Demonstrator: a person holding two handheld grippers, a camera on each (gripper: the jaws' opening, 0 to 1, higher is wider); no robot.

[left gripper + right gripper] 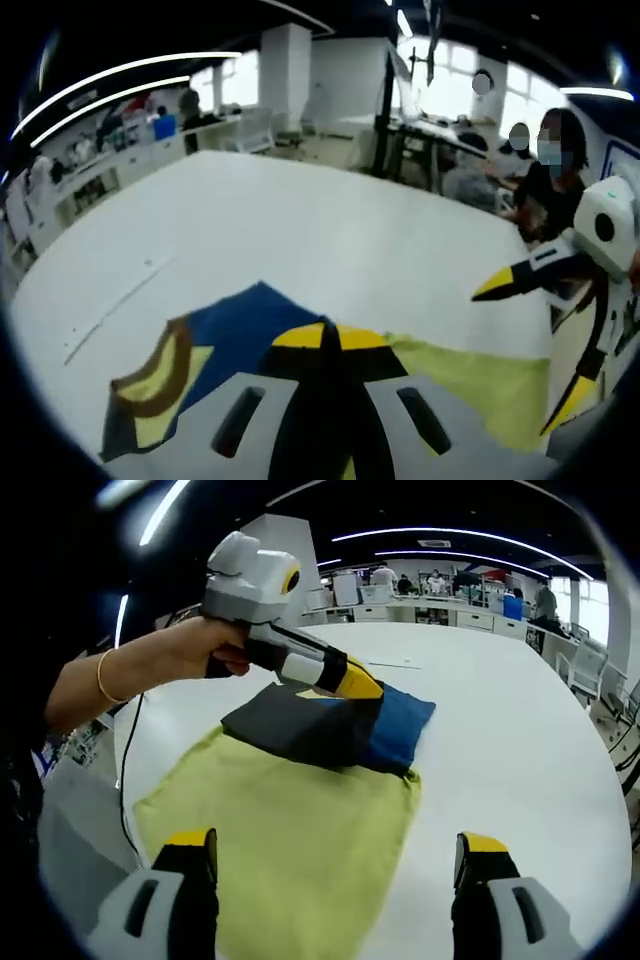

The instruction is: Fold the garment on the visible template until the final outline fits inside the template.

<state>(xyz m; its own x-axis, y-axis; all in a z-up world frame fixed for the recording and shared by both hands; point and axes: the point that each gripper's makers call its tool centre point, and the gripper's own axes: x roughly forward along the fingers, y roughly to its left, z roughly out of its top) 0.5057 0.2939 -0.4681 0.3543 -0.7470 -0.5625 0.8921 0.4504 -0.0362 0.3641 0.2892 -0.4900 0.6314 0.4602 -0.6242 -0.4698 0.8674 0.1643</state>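
Folding looks well under way. Nearest in the right gripper view, the right gripper point(335, 875) stands with its two yellow-tipped jaws wide apart and nothing between them. Just beyond and between those jaws the yellow template point(290, 850) lies flat on the white table point(520, 730). At the template's far end sits the garment point(335, 728), a bundle of dark grey and blue cloth, its blue edge reaching a little past the template onto the table. The left gripper point(360, 685) comes in from the left of that view, held in a person's hand point(195, 645), and its jaws are together, pinching a fold on top of the garment.

In the left gripper view the same jaws rise closed from the bottom, over the blue cloth and a striped part. Far off stand desks point(130, 150) and seated people.

My judgement: a fold is in hand, not yet laid. The next move calls for setting this fold down toward the template's middle and drawing the blue overhang inside its outline.
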